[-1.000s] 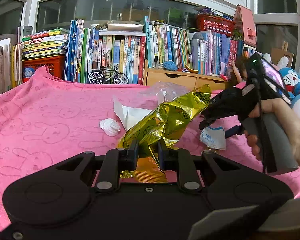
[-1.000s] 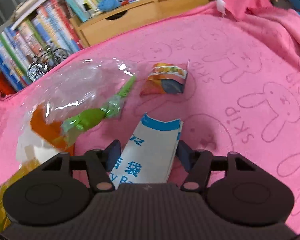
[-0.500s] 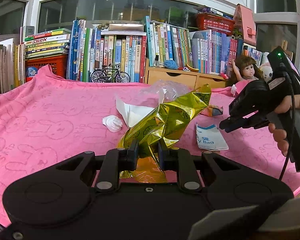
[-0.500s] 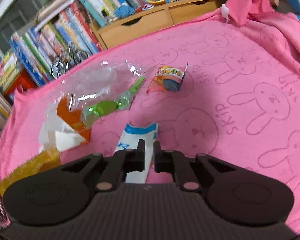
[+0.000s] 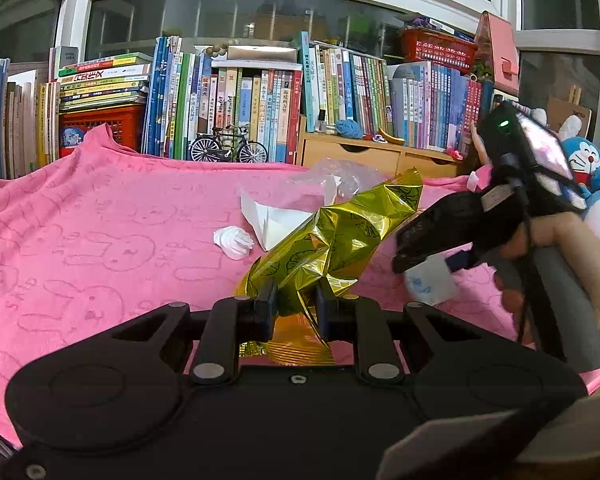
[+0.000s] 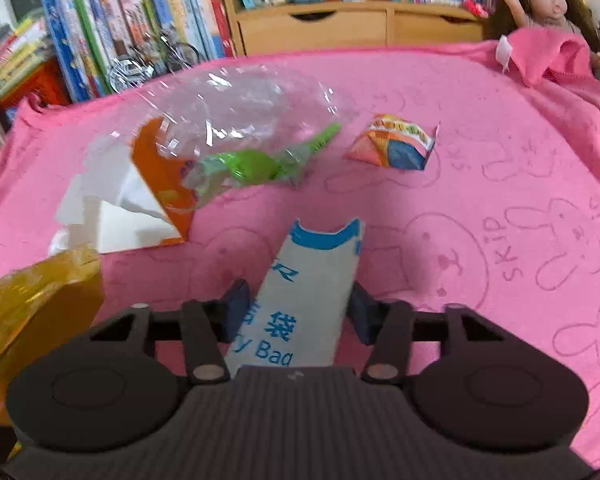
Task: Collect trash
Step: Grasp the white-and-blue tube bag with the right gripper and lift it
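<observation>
Left gripper [image 5: 296,300] is clamped on the gold bag [image 5: 340,236], which stands crumpled on the pink blanket [image 5: 100,220] and seems to be serving as the trash sack. Right gripper [image 6: 296,308] has its jaws spread wide on either side of the white packet [image 6: 312,284], fingers not touching its edges as far as I can tell, so that packet is framed but not yet caught. The step in hand looks like picking up this packet. Next it needs the jaws to pinch the thin paper, a lift, then a swing toward nine o'clock where the gold bag sits. Waiting beyond: the green wrapper [image 6: 260,162] at eleven o'clock under clear plastic [image 6: 236,108], the snack packet [image 6: 392,146] at one o'clock, and the tissue [image 5: 234,240].
</observation>
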The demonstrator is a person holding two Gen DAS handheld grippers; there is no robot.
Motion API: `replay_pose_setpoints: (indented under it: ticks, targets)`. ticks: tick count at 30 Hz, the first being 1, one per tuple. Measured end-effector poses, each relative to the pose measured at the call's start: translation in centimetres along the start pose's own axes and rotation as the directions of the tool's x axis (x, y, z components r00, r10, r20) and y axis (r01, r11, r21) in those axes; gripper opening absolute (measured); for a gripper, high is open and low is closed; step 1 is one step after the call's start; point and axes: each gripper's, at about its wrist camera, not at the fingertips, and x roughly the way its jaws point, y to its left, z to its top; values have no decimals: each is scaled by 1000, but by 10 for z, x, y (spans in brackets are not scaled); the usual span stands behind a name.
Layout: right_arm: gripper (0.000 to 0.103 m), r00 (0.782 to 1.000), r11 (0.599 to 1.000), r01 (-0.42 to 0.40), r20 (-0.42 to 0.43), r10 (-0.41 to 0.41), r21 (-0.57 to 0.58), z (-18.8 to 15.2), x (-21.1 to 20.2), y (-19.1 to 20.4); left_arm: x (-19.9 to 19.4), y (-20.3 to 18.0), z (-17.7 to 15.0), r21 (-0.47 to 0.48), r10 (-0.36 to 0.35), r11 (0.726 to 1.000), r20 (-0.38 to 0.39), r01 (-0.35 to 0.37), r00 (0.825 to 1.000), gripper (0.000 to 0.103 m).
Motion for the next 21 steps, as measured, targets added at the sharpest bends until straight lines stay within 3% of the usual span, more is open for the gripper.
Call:
replay_pose_setpoints:
  ticks: [3, 12, 21]
  targets:
    - [26, 999, 999, -26, 21, 26, 25, 3, -11, -9, -2, -1, 0, -6, -5, 1000, 1, 5, 1000, 18]
    - [25, 983, 987, -157, 100, 152, 42, -10, -51, -29, -17, -5, 0, 9, -32, 999, 10, 32, 999, 18]
    - [25, 952, 961, -275, 138, 275, -19, -56, -93, -38, -35, -9, -12, -4, -78, 997, -42, 78, 996, 18]
